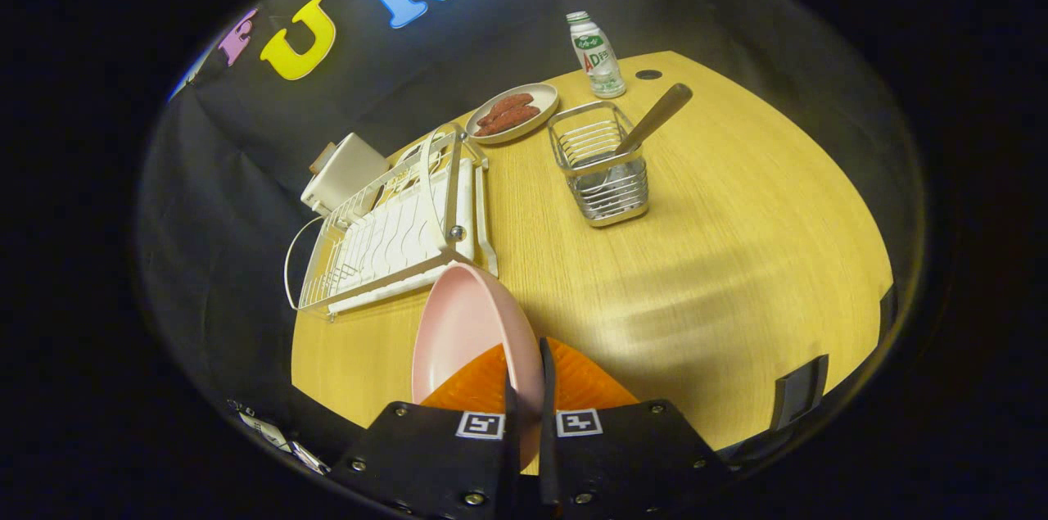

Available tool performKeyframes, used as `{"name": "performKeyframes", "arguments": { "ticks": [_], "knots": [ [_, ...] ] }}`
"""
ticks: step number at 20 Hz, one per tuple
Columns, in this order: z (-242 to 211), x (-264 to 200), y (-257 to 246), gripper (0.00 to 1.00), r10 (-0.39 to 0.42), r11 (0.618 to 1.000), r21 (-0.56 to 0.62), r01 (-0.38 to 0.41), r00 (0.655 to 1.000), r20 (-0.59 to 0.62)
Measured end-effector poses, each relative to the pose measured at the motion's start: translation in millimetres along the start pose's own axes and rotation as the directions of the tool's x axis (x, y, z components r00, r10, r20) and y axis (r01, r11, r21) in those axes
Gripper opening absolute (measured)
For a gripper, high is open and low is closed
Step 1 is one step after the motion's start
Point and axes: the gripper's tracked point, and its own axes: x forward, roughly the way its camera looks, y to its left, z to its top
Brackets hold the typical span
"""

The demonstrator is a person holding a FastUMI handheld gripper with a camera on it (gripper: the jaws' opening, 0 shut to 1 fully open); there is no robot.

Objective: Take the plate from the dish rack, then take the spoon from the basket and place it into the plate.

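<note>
My gripper [526,364] is shut on the rim of a pink plate [463,332], which hangs tilted on edge above the wooden table. Beyond the plate stands the white wire dish rack [393,233]. A spoon [651,123] leans with its handle up out of a square wire basket [602,168], far ahead of the fingers.
A beige plate of sausages [514,112] lies behind the rack and basket. A small white bottle with a green cap [596,55] stands at the table's back, near a dark hole [648,74]. A white box [344,169] sits behind the rack. Bare table [737,258] lies ahead.
</note>
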Motion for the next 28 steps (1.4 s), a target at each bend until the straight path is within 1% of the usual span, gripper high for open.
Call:
{"name": "performKeyframes", "arguments": {
  "ticks": [7, 9, 13, 15, 17, 20, 21, 22, 23, 24, 26, 28],
  "knots": [
    [-15, 28, 13, 0.09, 0.053, 0.998, -0.013, -0.054, 0.997, -0.059],
    [-19, 34, 18, 0.09, 0.08, 0.997, 0.003, -0.08, 0.994, -0.074],
    [-26, 45, 22, 0.09, 0.101, 0.995, 0.027, -0.099, 0.991, -0.088],
    [-26, 48, 24, 0.09, 0.105, 0.994, 0.038, -0.102, 0.99, -0.091],
    [-24, 49, 24, 0.09, 0.1, 0.995, 0.011, -0.099, 0.992, -0.074],
    [-19, 48, 15, 0.14, 0.068, 0.997, -0.027, -0.07, 0.996, -0.059],
    [-14, 43, 12, 0.17, 0.058, 0.997, -0.046, -0.06, 0.997, -0.044],
    [-7, 38, 8, 0.27, 0.045, 0.997, -0.064, -0.046, 0.999, -0.016],
    [2, 28, 5, 0.27, 0.032, 0.996, -0.086, -0.031, 0.999, 0.019],
    [12, 23, 2, 0.32, 0.02, 0.994, -0.113, -0.012, 0.998, 0.063],
    [33, 4, -2, 0.32, 0.002, 0.983, -0.18, 0.026, 0.988, 0.153],
    [53, -17, -3, 0.32, -0.003, 0.968, -0.244, 0.064, 0.97, 0.244]
  ]
}}
